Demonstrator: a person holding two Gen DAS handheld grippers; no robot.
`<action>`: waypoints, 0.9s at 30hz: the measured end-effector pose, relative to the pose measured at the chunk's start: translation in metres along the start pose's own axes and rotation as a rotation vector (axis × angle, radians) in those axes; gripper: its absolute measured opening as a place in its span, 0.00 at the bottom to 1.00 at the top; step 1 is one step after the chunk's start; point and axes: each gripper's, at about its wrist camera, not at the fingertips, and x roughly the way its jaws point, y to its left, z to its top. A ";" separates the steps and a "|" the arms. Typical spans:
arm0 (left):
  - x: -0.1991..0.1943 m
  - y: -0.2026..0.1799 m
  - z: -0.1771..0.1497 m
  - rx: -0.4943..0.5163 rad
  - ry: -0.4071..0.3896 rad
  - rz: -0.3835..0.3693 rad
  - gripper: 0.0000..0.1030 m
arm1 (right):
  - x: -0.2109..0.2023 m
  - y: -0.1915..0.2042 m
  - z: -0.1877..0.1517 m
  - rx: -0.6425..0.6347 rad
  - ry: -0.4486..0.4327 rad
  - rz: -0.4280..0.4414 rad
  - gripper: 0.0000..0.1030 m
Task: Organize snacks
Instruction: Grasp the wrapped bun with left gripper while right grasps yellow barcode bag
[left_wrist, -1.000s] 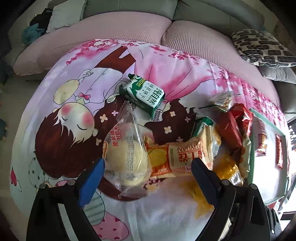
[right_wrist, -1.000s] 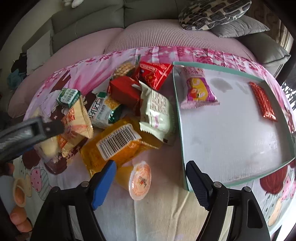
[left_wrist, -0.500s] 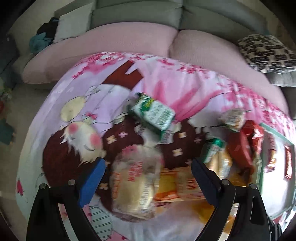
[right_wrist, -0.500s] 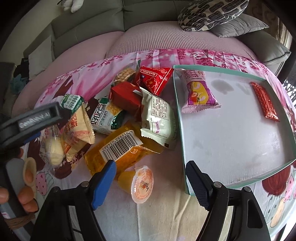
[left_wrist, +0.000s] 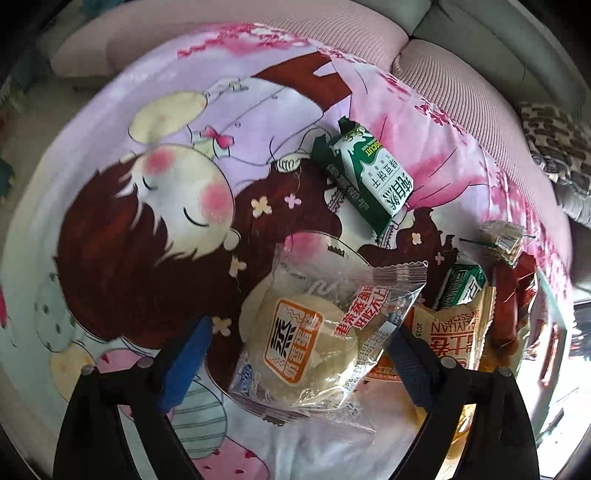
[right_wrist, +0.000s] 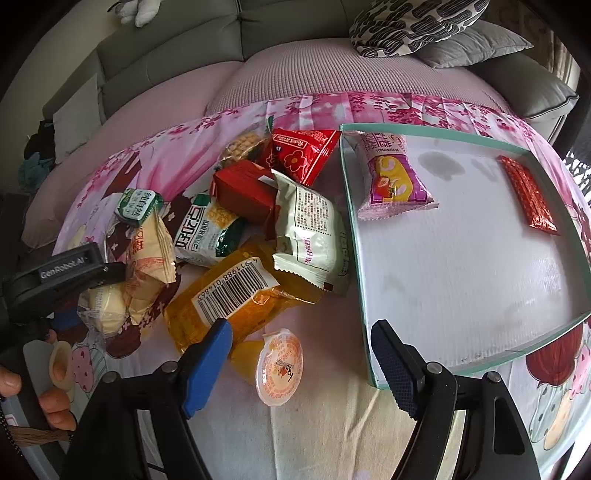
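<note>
I had lowered my left hand-held gripper (left_wrist: 295, 354) astride the steamed cake packet (left_wrist: 314, 343) at lower centre, jaws closing but not yet gripping, so pickup looked imminent; the right hand-held gripper (right_wrist: 301, 363) hung unclenched, empty.

1. The left gripper (left_wrist: 295, 354) has come down toward the clear-wrapped steamed cake (left_wrist: 310, 343); a second ago it stood higher above the snack pile.
2. Its view has rolled, so the cartoon cloth (left_wrist: 147, 229) and the green milk biscuit pack (left_wrist: 369, 177) now sit at a different slant.
3. Its jaws are closing, with the cake lying between them and its wrapper near the right finger (left_wrist: 410, 365).
4. In the right wrist view, the left gripper's body (right_wrist: 66, 273) now sits lower over the pile's left edge, and the person's fingers (right_wrist: 55, 406) show at the lower left.
</note>
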 end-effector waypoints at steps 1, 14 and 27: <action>0.000 0.001 -0.001 -0.007 0.004 -0.030 0.75 | 0.000 0.000 0.000 0.000 0.001 -0.001 0.78; -0.009 -0.005 -0.005 -0.006 -0.015 -0.060 0.60 | -0.010 -0.001 0.004 0.061 -0.027 0.057 0.78; -0.016 -0.005 -0.007 0.018 -0.034 -0.035 0.60 | 0.016 0.022 0.015 0.146 0.048 0.085 0.78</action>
